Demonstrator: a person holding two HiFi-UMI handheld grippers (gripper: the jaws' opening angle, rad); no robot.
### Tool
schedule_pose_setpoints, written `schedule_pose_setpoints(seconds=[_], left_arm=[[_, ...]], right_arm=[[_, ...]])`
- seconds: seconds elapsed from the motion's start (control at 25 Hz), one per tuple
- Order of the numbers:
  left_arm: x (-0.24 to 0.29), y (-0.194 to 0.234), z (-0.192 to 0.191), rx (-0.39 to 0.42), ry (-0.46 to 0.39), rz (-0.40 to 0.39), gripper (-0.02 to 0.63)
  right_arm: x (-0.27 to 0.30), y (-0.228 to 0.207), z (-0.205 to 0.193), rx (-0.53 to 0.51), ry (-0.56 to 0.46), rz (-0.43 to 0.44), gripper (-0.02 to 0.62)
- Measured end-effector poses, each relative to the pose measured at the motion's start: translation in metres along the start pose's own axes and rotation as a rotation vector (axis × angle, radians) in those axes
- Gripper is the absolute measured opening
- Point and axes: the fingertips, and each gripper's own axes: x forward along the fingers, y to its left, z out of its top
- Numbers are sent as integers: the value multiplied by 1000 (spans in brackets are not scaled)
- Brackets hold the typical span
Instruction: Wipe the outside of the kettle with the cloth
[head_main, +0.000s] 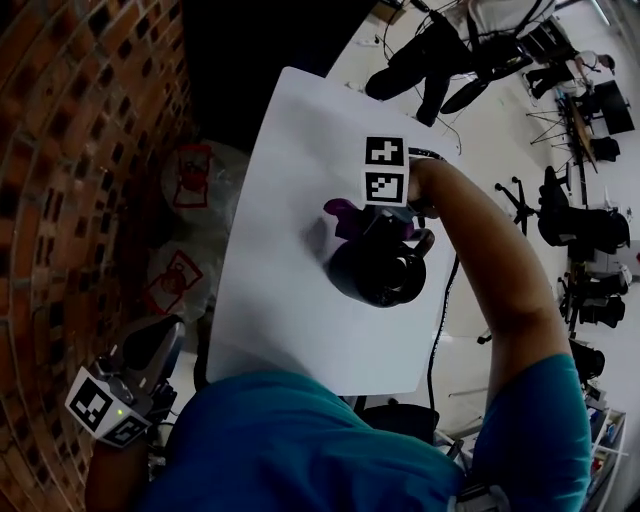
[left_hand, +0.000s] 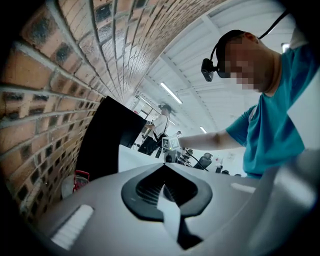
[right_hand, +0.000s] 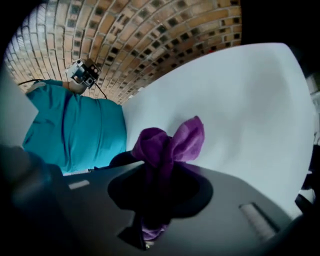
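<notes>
Right gripper (head_main: 368, 226) clamped on purple cloth (head_main: 342, 213); bunched wad pokes out past the tips in the right gripper view. Cloth sits at far-left side of black kettle (head_main: 378, 272), actual contact not clear. Kettle upright near middle of white surface (head_main: 270, 310), handle toward the right arm. Left gripper (head_main: 160, 340) closed on nothing, held off the surface's near-left corner, well apart from kettle. Brick wall (head_main: 80, 150) close along the left. Two clear plastic bags with red labels (head_main: 190, 175) wedged between wall and surface. Black cable (head_main: 440, 330) hangs down the surface's right edge. Office chairs (head_main: 580, 225) and black stands (head_main: 440, 55) further off to the right and beyond.
</notes>
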Motion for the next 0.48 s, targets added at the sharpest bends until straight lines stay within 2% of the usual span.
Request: schedule_pose_setpoints(seconds=[0.16, 0.28, 0.4, 0.48], left_arm=[[18, -11, 0, 7, 33, -18, 2], [28, -22, -1, 11, 67, -24, 2], [32, -25, -5, 18, 102, -5, 2], [36, -29, -7, 11, 118, 7, 2]], right_arm=[[1, -9, -5, 38, -125, 71, 95], [19, -25, -1, 58, -175, 100, 94], [32, -34, 5, 37, -256, 133, 94], [28, -35, 7, -5, -344, 154, 94]])
